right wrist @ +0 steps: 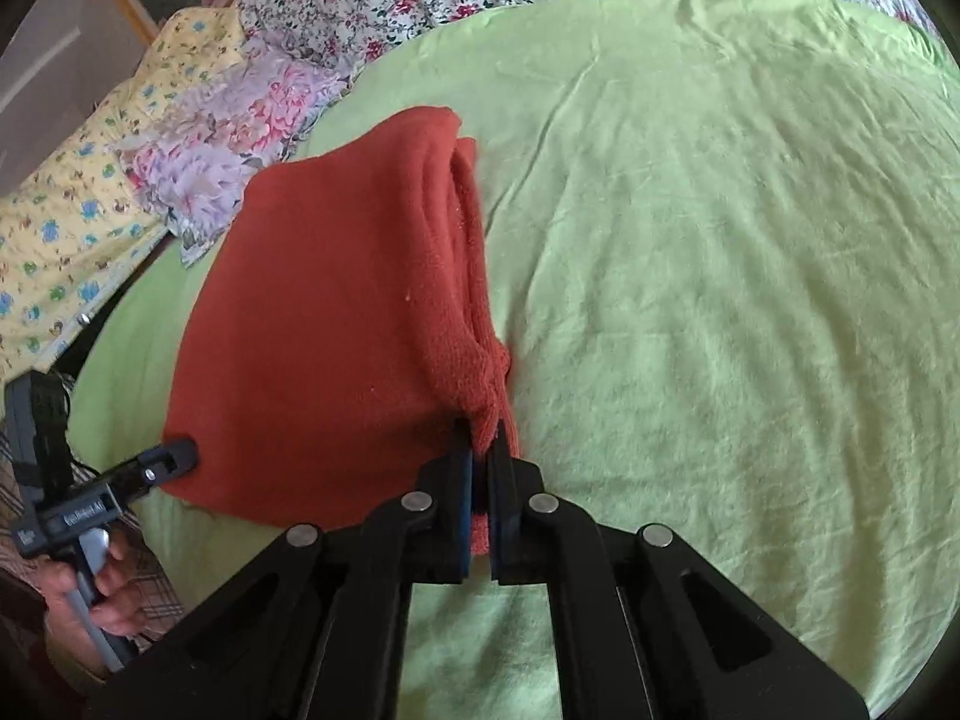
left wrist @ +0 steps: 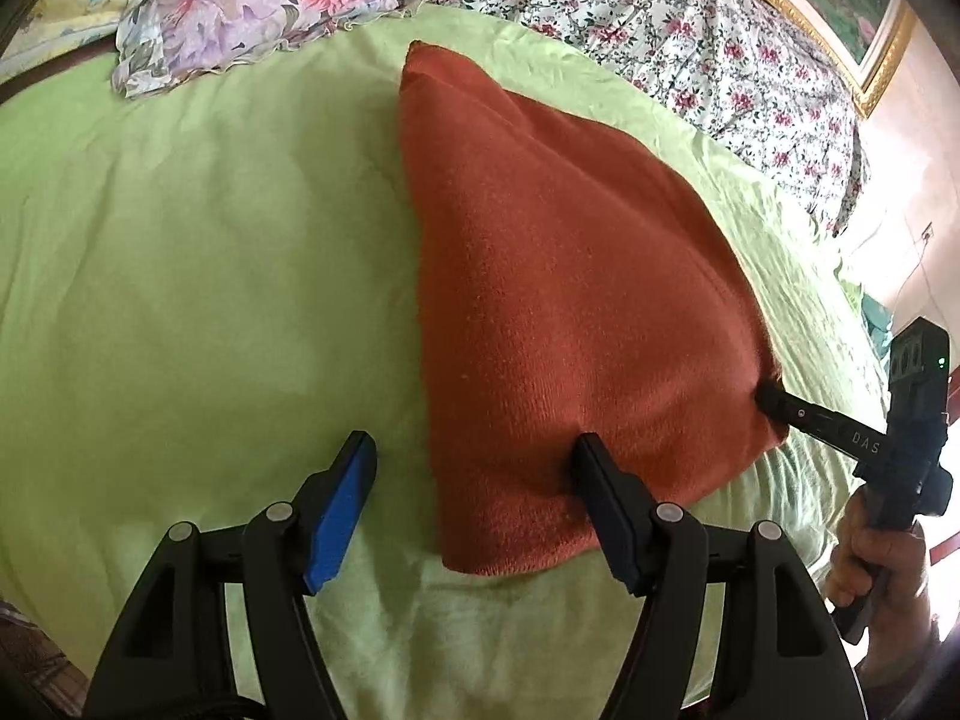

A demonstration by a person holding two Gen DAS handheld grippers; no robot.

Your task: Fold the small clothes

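Hand-held gripper, right (right wrist: 480, 468): jaws pinched tight on the bunched near corner of the rust-red knit garment (right wrist: 336, 324). Hand-held gripper, left (left wrist: 474, 480): jaws wide, straddling the other near corner; inner finger lies on the cloth, blue-padded finger rests beside it on the sheet, nothing gripped.

Garment lies mid-bed on the green sheet (right wrist: 720, 276), already doubled into a tapering wedge, layered folds stacked along its right edge. Floral pillows (left wrist: 240, 6) sit well beyond its far tip.

Judgement: step in hand is securing both near corners before the next fold. To do it well, close the left jaws on all layers, not only the top one. Then lift both corners evenly, keeping the edge taut. Thick, fuzzy knit; likely slumps if lifted unevenly.
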